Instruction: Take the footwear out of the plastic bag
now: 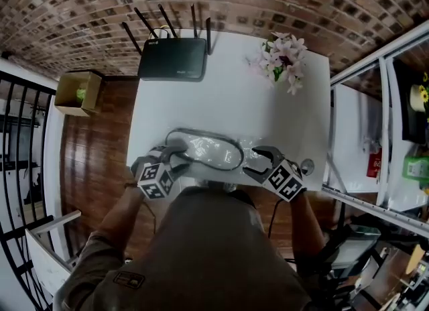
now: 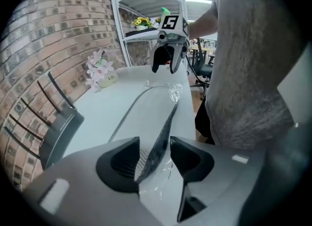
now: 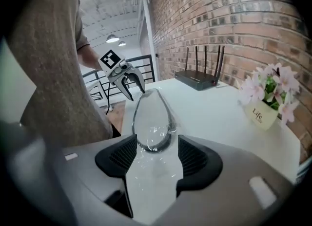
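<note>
A pale shoe with a dark rim (image 1: 208, 150) lies in a clear plastic bag (image 1: 249, 150) near the front edge of the white table (image 1: 228, 102). My left gripper (image 1: 179, 155) is at its left end. In the left gripper view the jaws (image 2: 155, 156) stand open with the shoe's dark edge (image 2: 163, 132) running up between them. My right gripper (image 1: 258, 162) is at the right end, open, with the shoe's rounded end (image 3: 152, 140) and crinkled bag film between its pads without being pressed. Each gripper shows in the other's view: the right gripper (image 2: 168, 62) and the left gripper (image 3: 129, 86).
A black router (image 1: 173, 58) with several antennas stands at the table's far edge, a pot of pink flowers (image 1: 284, 58) at the far right. A cardboard box (image 1: 78, 92) sits on the floor to the left, a white shelf rack (image 1: 375, 102) to the right.
</note>
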Demonstrator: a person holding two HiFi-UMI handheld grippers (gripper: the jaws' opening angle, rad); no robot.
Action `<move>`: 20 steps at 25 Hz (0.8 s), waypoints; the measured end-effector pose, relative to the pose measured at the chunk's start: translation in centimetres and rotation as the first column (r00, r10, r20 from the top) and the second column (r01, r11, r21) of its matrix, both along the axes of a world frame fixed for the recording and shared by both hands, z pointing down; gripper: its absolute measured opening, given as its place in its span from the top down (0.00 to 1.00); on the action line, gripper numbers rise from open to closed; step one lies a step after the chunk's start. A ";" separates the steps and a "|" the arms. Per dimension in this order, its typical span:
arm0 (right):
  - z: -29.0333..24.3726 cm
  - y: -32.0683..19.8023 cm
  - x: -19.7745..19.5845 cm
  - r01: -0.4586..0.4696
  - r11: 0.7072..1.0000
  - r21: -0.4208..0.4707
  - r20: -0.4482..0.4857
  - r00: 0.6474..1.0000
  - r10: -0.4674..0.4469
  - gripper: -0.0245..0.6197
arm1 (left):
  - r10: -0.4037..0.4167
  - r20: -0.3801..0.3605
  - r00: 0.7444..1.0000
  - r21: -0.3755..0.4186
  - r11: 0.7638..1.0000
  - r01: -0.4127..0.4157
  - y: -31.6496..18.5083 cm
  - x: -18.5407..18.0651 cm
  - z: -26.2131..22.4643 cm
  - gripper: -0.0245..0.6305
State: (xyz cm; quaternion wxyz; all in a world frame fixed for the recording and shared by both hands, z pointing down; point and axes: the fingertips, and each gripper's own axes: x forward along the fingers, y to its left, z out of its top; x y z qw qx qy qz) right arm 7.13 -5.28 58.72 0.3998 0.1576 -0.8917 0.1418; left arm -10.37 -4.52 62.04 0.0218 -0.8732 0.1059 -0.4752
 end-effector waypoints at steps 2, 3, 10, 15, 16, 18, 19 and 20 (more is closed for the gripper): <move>0.5 0.8 0.4 -0.012 1.000 -0.014 -0.005 1.000 0.012 0.53 | -0.002 0.019 1.000 0.010 1.000 0.002 0.8 -0.9 0.4 0.68; 0.8 1.1 0.5 -0.016 1.000 -0.018 -0.008 1.000 0.016 0.53 | 0.000 0.029 1.000 0.020 1.000 0.000 1.2 -1.3 0.6 0.68; 2.0 2.3 0.8 -0.035 0.999 -0.020 -0.044 0.998 0.034 0.55 | -0.017 0.084 0.996 0.143 0.990 0.005 2.1 -2.6 1.6 0.67; 2.5 2.2 1.7 -0.091 0.995 -0.030 -0.049 0.995 0.089 0.59 | -0.042 0.069 0.997 0.139 0.990 0.032 2.3 -2.6 2.3 0.72; 2.6 2.0 1.8 -0.118 0.992 -0.040 -0.040 0.992 0.116 0.61 | -0.045 0.060 0.997 0.134 0.990 0.037 2.4 -2.5 2.3 0.75; 3.0 1.5 2.3 -0.189 0.980 -0.068 -0.009 0.982 0.189 0.67 | -0.056 0.042 0.998 0.125 0.991 0.050 2.4 -2.3 2.5 0.82; 3.2 1.2 2.6 -0.232 0.969 -0.088 0.011 0.972 0.233 0.69 | -0.060 0.037 0.998 0.123 0.991 0.055 2.5 -2.1 2.6 0.84; 3.3 0.9 2.8 -0.275 0.955 -0.112 0.033 0.959 0.281 0.71 | -0.062 0.033 0.997 0.122 0.991 0.058 2.5 -2.0 2.6 0.87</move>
